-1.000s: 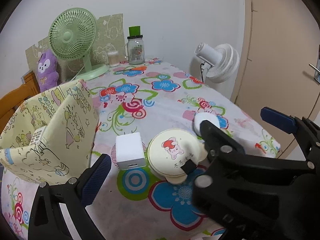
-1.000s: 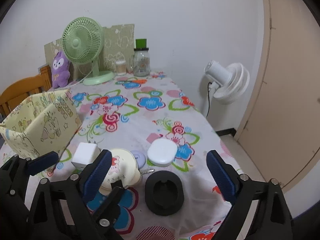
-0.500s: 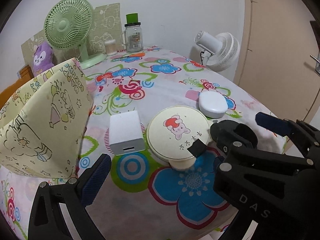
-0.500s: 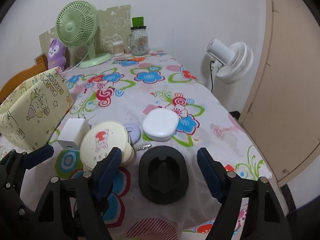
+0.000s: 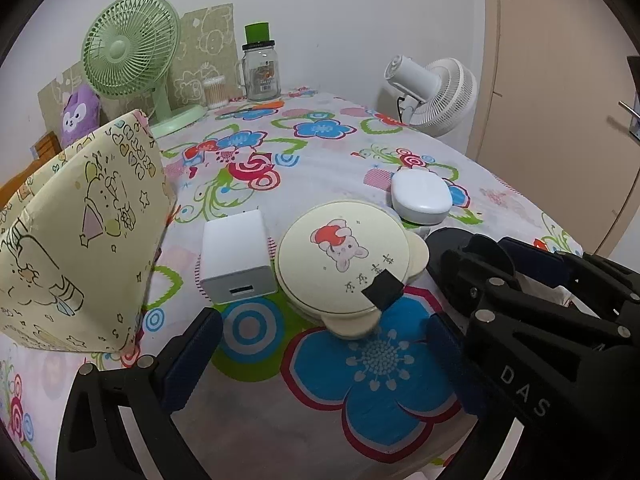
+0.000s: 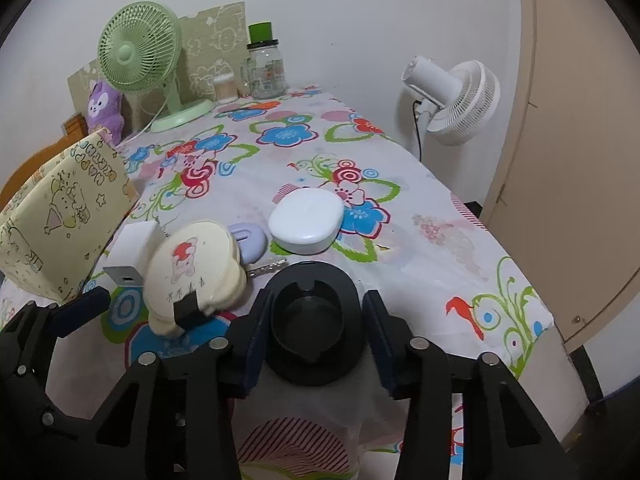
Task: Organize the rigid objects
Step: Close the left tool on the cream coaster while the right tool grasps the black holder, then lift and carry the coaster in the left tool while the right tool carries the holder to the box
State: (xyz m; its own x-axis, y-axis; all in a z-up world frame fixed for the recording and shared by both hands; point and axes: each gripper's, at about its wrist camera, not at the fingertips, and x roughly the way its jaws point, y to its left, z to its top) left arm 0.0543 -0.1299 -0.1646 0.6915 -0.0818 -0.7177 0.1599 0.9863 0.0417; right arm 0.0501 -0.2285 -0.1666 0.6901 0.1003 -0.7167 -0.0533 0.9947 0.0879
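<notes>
The right claw (image 6: pixel 314 334) is spread wide, its blue-padded fingers (image 6: pixel 256 336) standing on either side of a round black plastic holder (image 6: pixel 316 320) with a hollow centre; whether the pads touch it cannot be told. The left claw (image 5: pixel 320 364) is also spread, holding nothing, low over the worktop (image 5: pixel 328 432) in front of a flat cream round case with a bunny print (image 5: pixel 344 256).

The worktop is covered by a white cloth printed with large blue, red and green flowers. It stands in a room with a pale wall (image 6: pixel 340 8) and a beige door (image 6: pixel 580 120) on the right.

On the cloth near the claws lie five loose things: one black holder, one cream bunny case, one white cube-shaped charger (image 5: pixel 236 260) just left of the case, one white rounded-rectangle plastic box (image 6: pixel 306 222) behind them, and one small lilac oval piece (image 6: pixel 250 238) touching the back of the case. One yellow cartoon-print fabric bin (image 5: pixel 80 232) stands at the left.

At the far end are one green desk fan (image 6: pixel 138 52), one glass jar with a green lid (image 6: pixel 266 68), one tub of cotton swabs (image 6: pixel 225 88) and one purple plush toy (image 6: pixel 105 110). One white fan (image 6: pixel 452 96) stands beside the worktop.
</notes>
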